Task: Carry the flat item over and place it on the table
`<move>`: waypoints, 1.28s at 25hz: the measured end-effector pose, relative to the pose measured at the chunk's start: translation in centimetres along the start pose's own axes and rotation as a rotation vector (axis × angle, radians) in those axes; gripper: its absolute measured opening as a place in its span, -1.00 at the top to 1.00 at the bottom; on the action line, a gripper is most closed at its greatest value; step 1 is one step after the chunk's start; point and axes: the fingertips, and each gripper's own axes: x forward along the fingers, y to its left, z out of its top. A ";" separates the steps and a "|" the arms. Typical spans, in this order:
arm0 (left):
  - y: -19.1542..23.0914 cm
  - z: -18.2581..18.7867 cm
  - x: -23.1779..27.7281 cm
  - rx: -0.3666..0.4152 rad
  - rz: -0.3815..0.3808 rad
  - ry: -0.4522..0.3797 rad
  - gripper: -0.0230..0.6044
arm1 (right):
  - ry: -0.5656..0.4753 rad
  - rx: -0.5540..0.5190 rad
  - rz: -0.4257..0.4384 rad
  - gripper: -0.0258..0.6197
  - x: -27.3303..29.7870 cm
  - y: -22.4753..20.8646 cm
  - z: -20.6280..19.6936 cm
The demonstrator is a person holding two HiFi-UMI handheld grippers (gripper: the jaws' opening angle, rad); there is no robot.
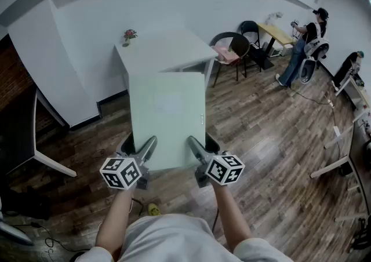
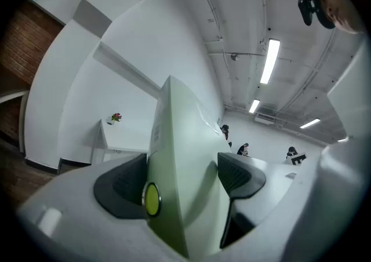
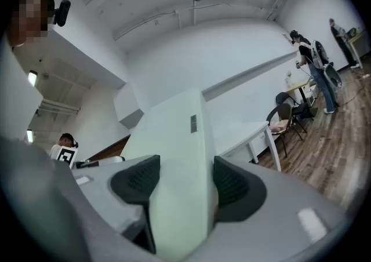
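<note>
The left claw (image 1: 149, 145) is clamped on the near edge of a pale green panel (image 1: 167, 119). In the left gripper view its two dark pads press on either face of the panel (image 2: 185, 150), which runs up and away from the left claw (image 2: 182, 182) with its thin edge facing the camera. A small round yellow-green dot (image 2: 151, 199) sits on that edge, right against the pad on the left. The right claw (image 1: 195, 146) is closed on the same near edge, just beside the left one. The right gripper view shows the right claw (image 3: 182, 182) with both pads tight against the panel (image 3: 174, 150), and a small grey tag (image 3: 193, 123) on the panel's edge further out from the pads. The panel hangs in the air, carried flat between the two claws and reaching forward from them over the wooden floor (image 1: 261, 139). Straight ahead of both claws, beyond the panel's far edge, stands the white table (image 1: 165, 46), with a small pot of flowers (image 1: 129, 36) at its far-left corner. In the left gripper view the table (image 2: 124, 139) shows off to the left of the panel, well apart from the pads. Ahead and to the right of the right claw are a dark chair (image 1: 232, 49) just beside the table, a small yellow-topped desk (image 1: 278, 33) further off, and a person (image 1: 307, 40) standing near the wall. The holder's bare forearms run back from the marker cubes toward the bottom of the head view.
</note>
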 end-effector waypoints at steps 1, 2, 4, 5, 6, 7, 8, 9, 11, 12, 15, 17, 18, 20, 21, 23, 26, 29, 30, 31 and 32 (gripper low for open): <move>0.0 0.1 0.1 0.000 -0.001 0.001 -0.25 | 0.000 0.001 0.000 0.03 0.1 -0.1 0.1; -0.1 0.2 0.3 0.000 -0.001 0.002 -0.25 | 0.000 0.001 -0.001 0.03 0.1 -0.1 0.3; -0.2 0.3 0.5 -0.001 0.000 0.002 -0.25 | 0.002 0.000 -0.002 0.03 0.1 -0.3 0.5; -0.3 0.2 0.6 0.000 0.001 0.001 -0.26 | 0.002 0.000 -0.002 0.03 0.1 -0.5 0.5; -0.4 0.2 0.7 0.000 0.001 0.001 -0.26 | 0.002 -0.001 -0.001 0.03 0.1 -0.6 0.5; -0.4 0.1 0.7 0.001 0.001 0.001 -0.26 | 0.002 -0.001 -0.001 0.03 0.1 -0.6 0.5; -0.4 0.1 0.8 0.001 0.000 0.001 -0.25 | 0.000 -0.002 0.001 0.03 0.1 -0.7 0.5; -0.3 0.2 0.9 0.001 -0.001 0.000 -0.25 | -0.002 -0.003 0.002 0.03 0.2 -0.7 0.6; -0.1 0.2 1.1 -0.002 -0.002 -0.001 -0.25 | -0.009 -0.003 0.003 0.03 0.4 -0.7 0.7; -0.1 0.2 1.1 -0.004 -0.003 -0.002 -0.25 | -0.014 -0.002 0.002 0.03 0.5 -0.7 0.7; 0.2 0.3 1.4 -0.002 -0.005 -0.004 -0.25 | -0.018 0.004 0.002 0.02 0.8 -0.9 0.7; 0.7 0.3 1.4 -0.007 -0.004 -0.005 -0.26 | -0.015 0.003 0.004 0.02 1.2 -0.7 0.6; 1.0 0.3 1.3 -0.011 -0.003 -0.005 -0.26 | -0.012 0.001 0.002 0.02 1.5 -0.6 0.5; 1.8 0.5 1.3 -0.019 -0.001 -0.005 -0.26 | -0.008 -0.003 -0.003 0.02 2.2 -0.3 0.4; 2.1 0.7 1.4 -0.021 -0.002 -0.005 -0.26 | -0.007 -0.003 -0.005 0.02 2.6 -0.2 0.4; 2.9 0.9 1.5 -0.025 -0.007 -0.004 -0.26 | -0.007 -0.004 -0.011 0.01 3.3 0.1 0.2; 4.3 1.2 1.4 -0.026 -0.021 -0.003 -0.26 | -0.014 -0.007 -0.021 0.01 4.3 0.8 -0.2; 5.9 1.5 1.6 -0.031 -0.037 0.001 -0.26 | -0.021 -0.010 -0.039 0.01 5.6 1.3 -0.7; 6.4 1.5 1.9 -0.035 -0.040 0.005 -0.26 | -0.019 -0.010 -0.046 0.01 6.1 1.3 -0.8; 6.9 1.5 2.1 -0.041 -0.042 0.009 -0.26 | -0.016 -0.009 -0.052 0.01 6.6 1.3 -1.0; 7.3 1.5 2.4 -0.045 -0.045 0.012 -0.26 | -0.014 -0.008 -0.056 0.01 7.0 1.2 -1.0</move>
